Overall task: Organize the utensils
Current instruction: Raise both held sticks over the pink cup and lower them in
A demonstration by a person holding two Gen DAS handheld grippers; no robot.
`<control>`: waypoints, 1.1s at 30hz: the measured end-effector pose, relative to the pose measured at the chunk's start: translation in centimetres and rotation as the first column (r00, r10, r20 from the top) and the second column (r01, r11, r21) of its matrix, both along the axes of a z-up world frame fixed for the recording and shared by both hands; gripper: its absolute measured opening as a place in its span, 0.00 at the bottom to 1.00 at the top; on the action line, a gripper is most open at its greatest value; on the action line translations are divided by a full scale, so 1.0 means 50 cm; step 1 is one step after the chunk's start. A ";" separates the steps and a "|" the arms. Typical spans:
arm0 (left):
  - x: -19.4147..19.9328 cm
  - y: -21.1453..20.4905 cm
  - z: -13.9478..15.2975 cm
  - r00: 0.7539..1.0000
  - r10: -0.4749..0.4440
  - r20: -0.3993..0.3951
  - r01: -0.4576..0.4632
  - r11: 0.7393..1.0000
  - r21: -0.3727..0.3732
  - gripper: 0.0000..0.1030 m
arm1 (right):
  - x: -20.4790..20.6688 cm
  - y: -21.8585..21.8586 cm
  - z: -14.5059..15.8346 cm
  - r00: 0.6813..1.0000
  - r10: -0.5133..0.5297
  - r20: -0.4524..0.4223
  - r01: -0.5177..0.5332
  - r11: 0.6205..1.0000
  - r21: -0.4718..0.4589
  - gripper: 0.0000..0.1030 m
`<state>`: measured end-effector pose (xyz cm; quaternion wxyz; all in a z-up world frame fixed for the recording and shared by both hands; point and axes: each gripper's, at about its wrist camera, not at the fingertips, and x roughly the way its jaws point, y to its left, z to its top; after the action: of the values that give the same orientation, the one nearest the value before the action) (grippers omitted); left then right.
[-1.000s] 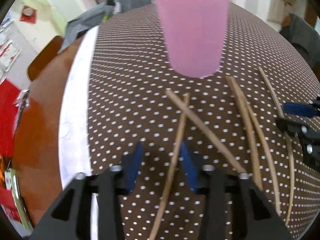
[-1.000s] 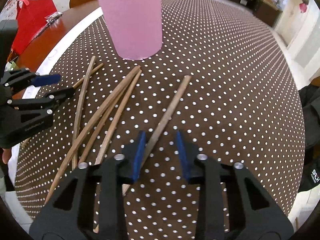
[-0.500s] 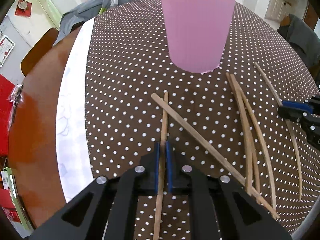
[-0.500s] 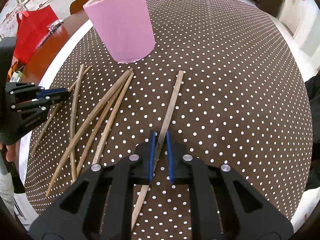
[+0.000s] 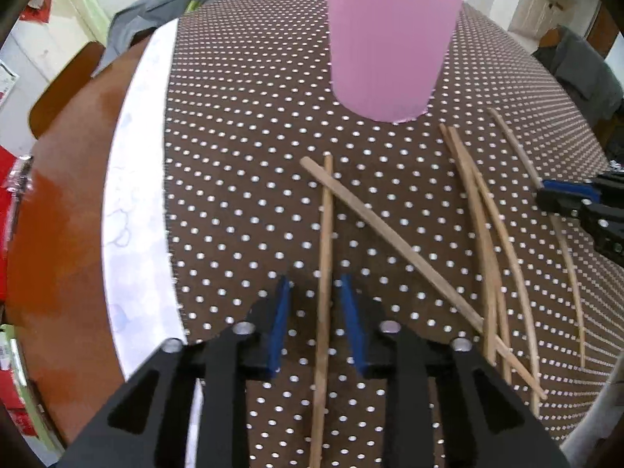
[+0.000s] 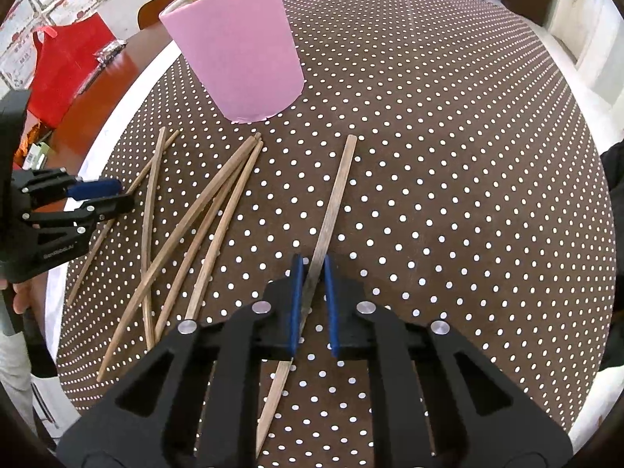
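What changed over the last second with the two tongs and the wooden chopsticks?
The right tongs closed on the lone wooden chopstick and grip it. The left tongs clamped the chopstick under them, then have just been opening; it lies loose between the pads. The pink cup and loose chopsticks stayed put.

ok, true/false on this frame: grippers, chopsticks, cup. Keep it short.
1. The right gripper is shut on a chopstick. True.
2. The left gripper clamps its chopstick. False: the stick lies between the pads, with gaps on both sides; the jaws have just been opening.
3. The pink cup is empty. False: chopsticks stand in it.
4. The pink cup lies tipped over. False: upright on the dotted tablecloth.
5. Several chopsticks lie loose on the cloth. True.
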<state>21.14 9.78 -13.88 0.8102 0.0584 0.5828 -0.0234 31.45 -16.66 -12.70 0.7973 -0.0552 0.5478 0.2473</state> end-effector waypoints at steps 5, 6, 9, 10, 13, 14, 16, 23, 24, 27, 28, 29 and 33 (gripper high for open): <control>-0.002 -0.008 -0.001 1.000 0.001 0.007 -0.001 1.000 -0.027 0.06 | 0.007 -0.020 -0.002 1.000 -0.017 -0.008 0.017 0.999 0.032 0.06; -0.003 -0.005 -0.001 1.000 0.011 0.010 -0.010 0.999 -0.038 0.06 | 0.007 -0.025 0.001 1.000 -0.019 -0.008 0.019 0.999 0.038 0.06; -0.008 0.003 0.004 0.999 0.029 0.028 -0.028 0.999 -0.036 0.06 | 0.004 -0.038 0.007 1.000 -0.023 0.002 0.023 0.998 0.064 0.06; -0.009 0.007 0.008 0.999 0.034 0.038 -0.032 0.999 -0.033 0.06 | 0.003 -0.043 0.011 1.000 -0.026 0.006 0.026 0.997 0.078 0.06; -0.014 0.024 0.032 0.996 0.059 0.072 -0.055 0.997 -0.046 0.06 | -0.006 -0.055 0.026 0.999 -0.032 0.029 0.029 0.993 0.115 0.06; -0.017 0.027 0.042 0.994 0.066 0.088 -0.062 0.997 -0.048 0.06 | -0.008 -0.056 0.031 0.999 -0.035 0.037 0.030 0.992 0.127 0.06; -0.030 0.026 0.063 0.989 0.081 0.127 -0.078 0.997 -0.029 0.06 | -0.013 -0.062 0.045 0.997 -0.042 0.067 0.032 0.988 0.148 0.06; -0.050 0.020 0.111 0.953 0.143 0.267 -0.154 0.988 0.021 0.06 | -0.040 -0.080 0.097 0.981 -0.073 0.182 0.031 0.975 0.222 0.06; -0.048 0.022 0.119 0.947 0.154 0.281 -0.159 0.987 -0.005 0.06 | -0.044 -0.083 0.104 0.977 -0.078 0.196 0.030 0.972 0.234 0.06; -0.058 0.012 0.144 0.934 0.151 0.325 -0.138 0.988 -0.062 0.06 | -0.057 -0.090 0.129 0.967 -0.096 0.236 0.028 0.961 0.276 0.06; -0.056 0.014 0.152 0.927 0.148 0.344 -0.130 0.989 -0.075 0.06 | -0.060 -0.093 0.138 0.963 -0.102 0.251 0.027 0.958 0.287 0.06; -0.059 0.007 0.164 0.917 0.146 0.371 -0.119 0.988 -0.096 0.06 | -0.063 -0.093 0.148 0.958 -0.109 0.265 0.025 0.953 0.301 0.06; -0.070 -0.023 0.211 0.866 0.135 0.482 -0.073 0.987 -0.146 0.06 | -0.077 -0.074 0.183 0.938 -0.127 0.321 0.011 0.940 0.340 0.06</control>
<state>17.63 8.63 -3.31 0.9334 -0.0191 0.3583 0.0003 27.59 -20.36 -3.57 0.8856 0.0580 0.3544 0.2946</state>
